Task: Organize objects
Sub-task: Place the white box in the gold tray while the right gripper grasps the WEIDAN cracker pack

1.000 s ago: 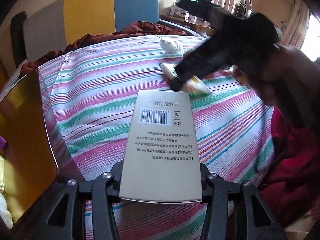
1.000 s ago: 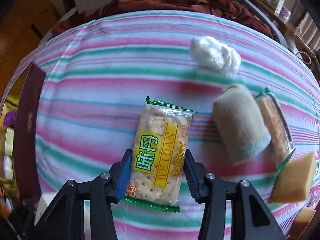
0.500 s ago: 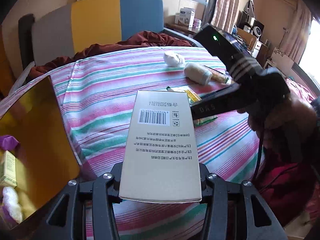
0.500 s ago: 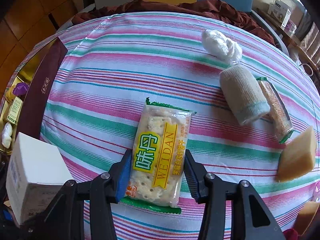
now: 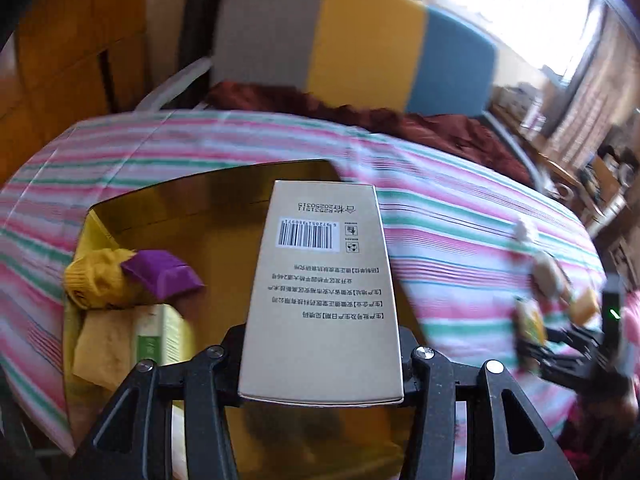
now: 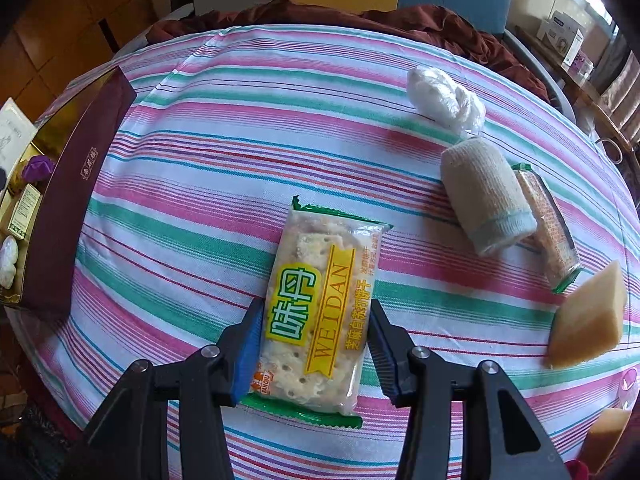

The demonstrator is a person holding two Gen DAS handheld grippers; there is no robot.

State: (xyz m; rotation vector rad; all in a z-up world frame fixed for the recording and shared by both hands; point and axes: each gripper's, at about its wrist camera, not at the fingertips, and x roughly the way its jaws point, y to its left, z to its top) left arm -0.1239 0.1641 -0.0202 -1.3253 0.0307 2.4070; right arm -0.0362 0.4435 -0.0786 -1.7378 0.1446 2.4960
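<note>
A lived-in home room.
Striped cloth covers a table; a padded chair, curtained window and wooden cabinets surround it.

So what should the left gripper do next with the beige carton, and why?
Probably lower the beige carton into the gold-lined box and let go. The left gripper holds it above the box's open inside, with bare floor right of the purple pouch and the yellow cloth.

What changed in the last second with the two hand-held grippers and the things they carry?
The left gripper carried its beige barcoded cardboard box sideways, from above the striped cloth to over the open gold-lined box. The right gripper kept clamping the green-edged cracker packet.
</note>
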